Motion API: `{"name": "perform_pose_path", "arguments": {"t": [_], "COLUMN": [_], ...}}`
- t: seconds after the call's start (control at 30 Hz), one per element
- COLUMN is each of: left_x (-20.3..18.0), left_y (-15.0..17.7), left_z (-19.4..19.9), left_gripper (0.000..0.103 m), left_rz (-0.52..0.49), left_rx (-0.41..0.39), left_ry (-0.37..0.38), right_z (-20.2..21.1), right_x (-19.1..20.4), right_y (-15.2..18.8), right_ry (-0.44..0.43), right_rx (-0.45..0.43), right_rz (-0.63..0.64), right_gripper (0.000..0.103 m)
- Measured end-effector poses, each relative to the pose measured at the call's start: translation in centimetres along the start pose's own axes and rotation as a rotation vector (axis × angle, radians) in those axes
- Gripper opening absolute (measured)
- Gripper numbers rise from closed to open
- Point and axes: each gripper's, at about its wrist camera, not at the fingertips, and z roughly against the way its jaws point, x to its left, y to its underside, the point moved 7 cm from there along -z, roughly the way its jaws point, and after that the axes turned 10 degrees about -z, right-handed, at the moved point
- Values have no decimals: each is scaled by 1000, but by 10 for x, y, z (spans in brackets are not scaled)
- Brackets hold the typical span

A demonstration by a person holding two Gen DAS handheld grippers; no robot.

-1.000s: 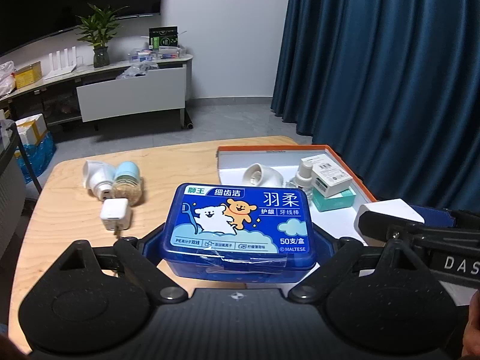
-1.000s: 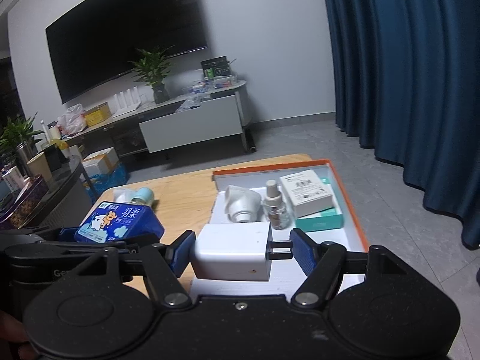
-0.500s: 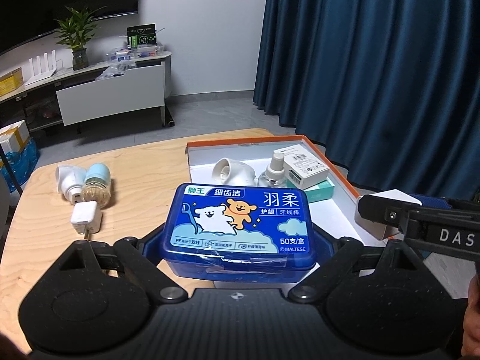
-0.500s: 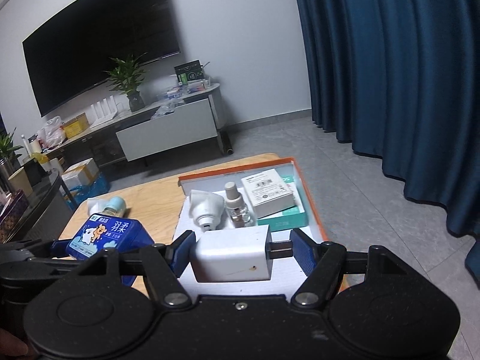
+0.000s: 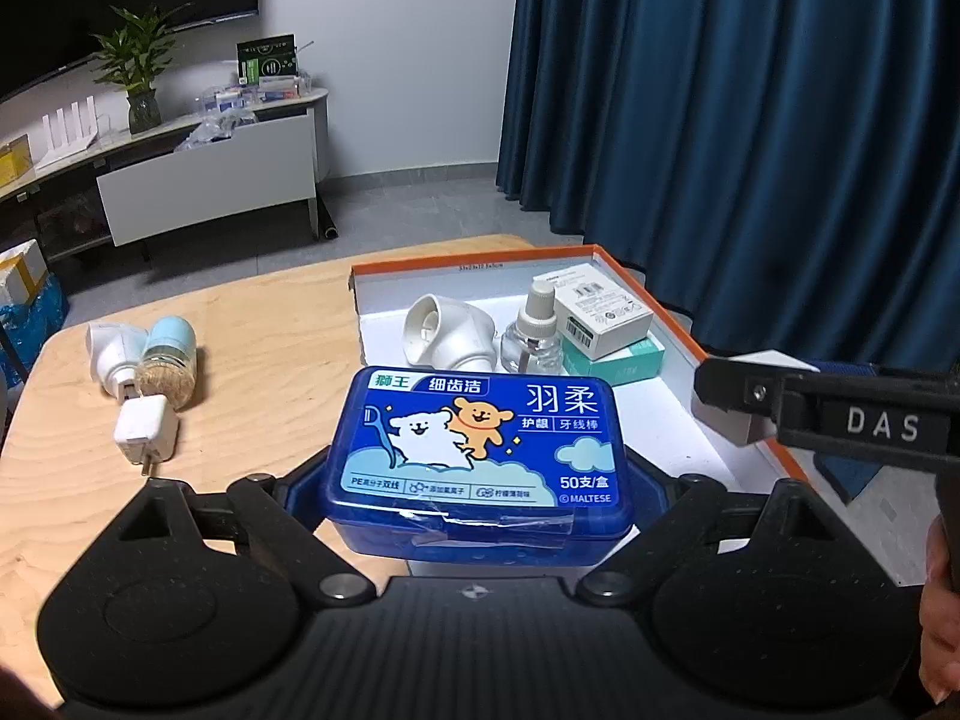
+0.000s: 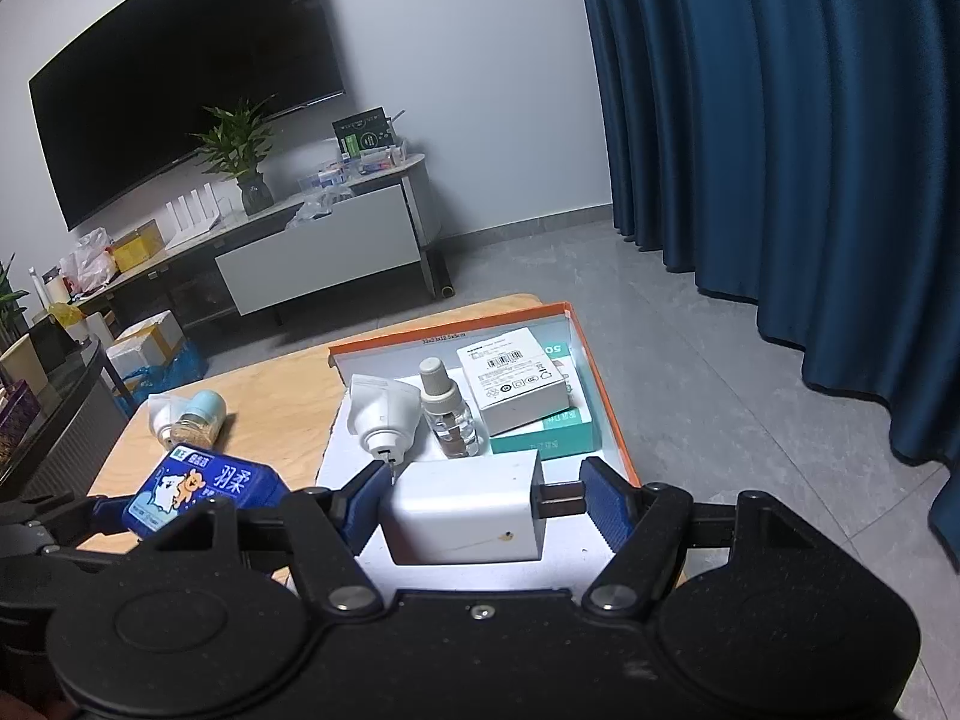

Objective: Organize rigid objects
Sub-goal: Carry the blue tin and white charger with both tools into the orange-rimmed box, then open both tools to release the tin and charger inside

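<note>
Blue plastic floss box (image 5: 477, 456): light, stiff, slick; left gripper (image 5: 477, 480) jaws clamp its sides. Right gripper (image 6: 480, 501) jaws pinch white charger (image 6: 465, 510) end-to-end.

Left gripper (image 5: 477, 474) angled down, jaws wide and clamped on a blue box (image 5: 477, 450). Right gripper (image 6: 480, 504) alongside at similar pitch, jaws clamped on a white charger (image 6: 462, 510), right pad on its prongs. Fingers (image 5: 942, 630) visible at the frame edge.
</note>
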Motion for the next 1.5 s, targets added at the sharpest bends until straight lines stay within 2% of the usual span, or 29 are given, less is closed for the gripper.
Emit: {"name": "perform_pose_path", "arguments": {"t": [0.8,0.87,0.97,1.07,1.3,1.5], "left_x": [-16,-18,-25,-29,-16,11], "left_y": [-4,-5,-5,-4,-6,-7], "left_z": [-52,-56,-62,-60,-42,-24], "left_gripper": [94,94,95,100,102,103], "left_rz": [-17,-12,12,19,53,69], "left_rx": [50,46,54,49,33,46], "left_ry": [52,67,145,162,141,52], "right_z": [-57,-59,-55,-49,-37,-28], "right_x": [-8,-8,-11,-13,-1,14], "right_y": [-14,-16,-20,-24,-26,-25], "right_ry": [26,30,33,37,18,11], "right_rx": [35,27,-15,-41,-59,-62], "right_rz": [-2,-1,-13,-23,-9,6], "right_gripper": [84,85,87,87,87,88]}}
